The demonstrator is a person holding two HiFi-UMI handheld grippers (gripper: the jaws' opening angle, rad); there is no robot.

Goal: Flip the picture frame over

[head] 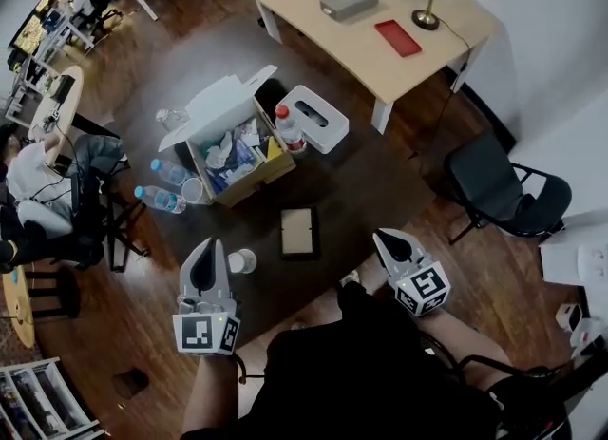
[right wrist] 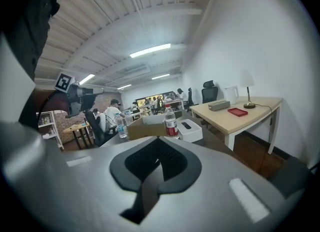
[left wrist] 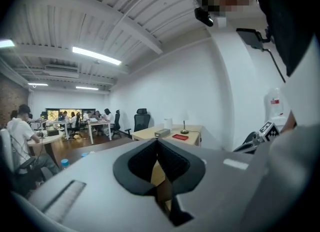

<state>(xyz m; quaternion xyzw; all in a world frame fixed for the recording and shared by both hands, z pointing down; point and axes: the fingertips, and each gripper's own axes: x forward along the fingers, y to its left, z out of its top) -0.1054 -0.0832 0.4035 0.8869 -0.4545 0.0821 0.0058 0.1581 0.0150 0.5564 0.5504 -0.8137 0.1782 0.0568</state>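
Observation:
The picture frame (head: pixel 297 232) lies flat on the dark round table (head: pixel 380 181), near its front edge; it has a dark border and a pale tan middle. My left gripper (head: pixel 207 242) hovers to the frame's left and a little nearer to me, jaws shut and empty. My right gripper (head: pixel 381 236) hovers to the frame's right, also shut with nothing in it. Neither touches the frame. In the left gripper view the pads of the left gripper (left wrist: pixel 157 144) meet; in the right gripper view those of the right gripper (right wrist: pixel 157 144) meet as well. The frame shows in neither gripper view.
An open cardboard box (head: pixel 237 155) of clutter stands behind the frame, with a white tissue box (head: pixel 314 118), a red-capped bottle (head: pixel 289 129) and two lying water bottles (head: pixel 160 199) around it. A paper cup (head: pixel 242 260) sits beside the left gripper. A wooden desk (head: pixel 380 48) and a black chair (head: pixel 503 191) stand beyond.

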